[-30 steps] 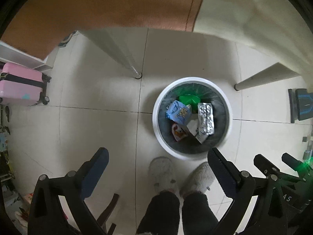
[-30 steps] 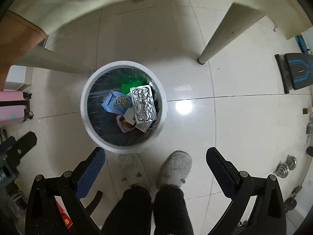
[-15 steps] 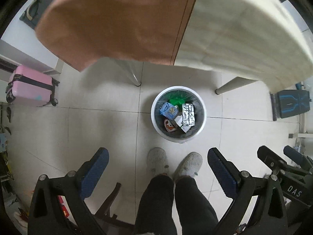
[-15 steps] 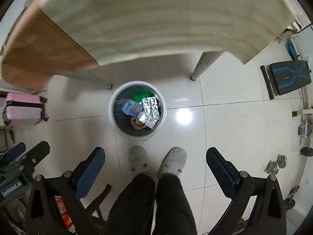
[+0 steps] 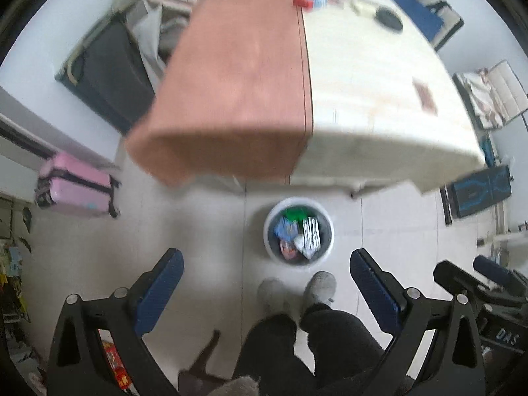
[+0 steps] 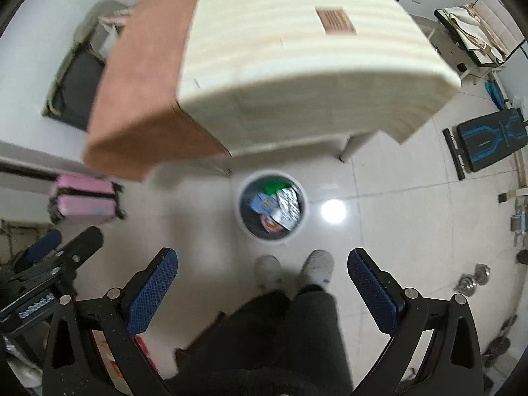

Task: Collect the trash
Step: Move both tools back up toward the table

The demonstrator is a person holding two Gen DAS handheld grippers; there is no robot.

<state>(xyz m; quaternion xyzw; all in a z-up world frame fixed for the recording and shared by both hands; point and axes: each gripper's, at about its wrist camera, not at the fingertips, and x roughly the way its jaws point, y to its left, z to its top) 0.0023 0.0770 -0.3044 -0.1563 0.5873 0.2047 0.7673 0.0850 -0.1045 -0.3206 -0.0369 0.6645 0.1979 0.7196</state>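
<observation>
My left gripper [image 5: 265,272] and right gripper [image 6: 262,269] hang with jaws apart, empty. The trash bin [image 6: 298,227] sits far below, near my feet, wrappers inside.

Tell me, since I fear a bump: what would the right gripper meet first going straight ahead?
Likely the white trash bin on the floor, lying roughly on the open right gripper's line; nothing shows between, though depth is unclear.

Even, fairly bright indoor light is filling both views, and a round white glare spot [image 6: 333,211] is shining off the glossy floor tiles at centre right of the right wrist view. Motion blur is smearing the table edge [image 5: 231,151] and the bin [image 5: 298,233] across the middle of both frames. Fisheye distortion is bending everything toward the black corners.
</observation>
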